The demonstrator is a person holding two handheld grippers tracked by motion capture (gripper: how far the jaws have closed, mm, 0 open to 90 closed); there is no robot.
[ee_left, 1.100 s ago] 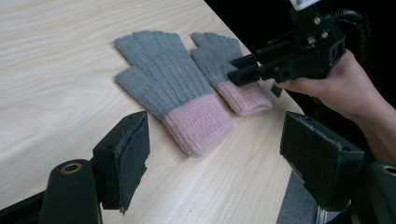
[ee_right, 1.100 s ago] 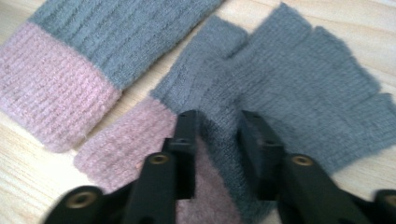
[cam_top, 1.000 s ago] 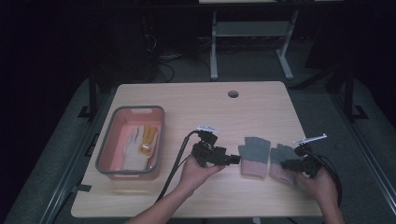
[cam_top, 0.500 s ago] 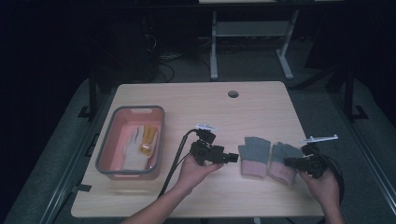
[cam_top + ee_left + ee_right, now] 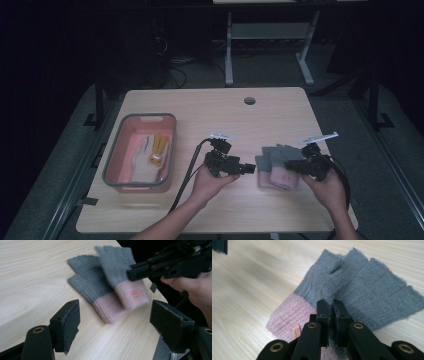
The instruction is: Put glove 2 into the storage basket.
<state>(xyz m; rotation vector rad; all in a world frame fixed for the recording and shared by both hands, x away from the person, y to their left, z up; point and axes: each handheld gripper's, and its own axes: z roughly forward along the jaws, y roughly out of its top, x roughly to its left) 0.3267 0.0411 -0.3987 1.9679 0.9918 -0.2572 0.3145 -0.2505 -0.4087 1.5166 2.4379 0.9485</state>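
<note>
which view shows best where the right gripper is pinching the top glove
The right gripper view: the right gripper has its jaws shut on the top glove in close-up, at the grey knit. The left gripper view shows that grip from the side, blurred. The high view shows it small and dim.

room: dark | floor (image 5: 190,75): grey, cables | table (image 5: 200,107): light wood | metal stand (image 5: 270,35): behind table

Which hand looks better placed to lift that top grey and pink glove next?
The right. Its fingers are already pinched shut on the top glove, while the left gripper waits open, short of both gloves.
</note>
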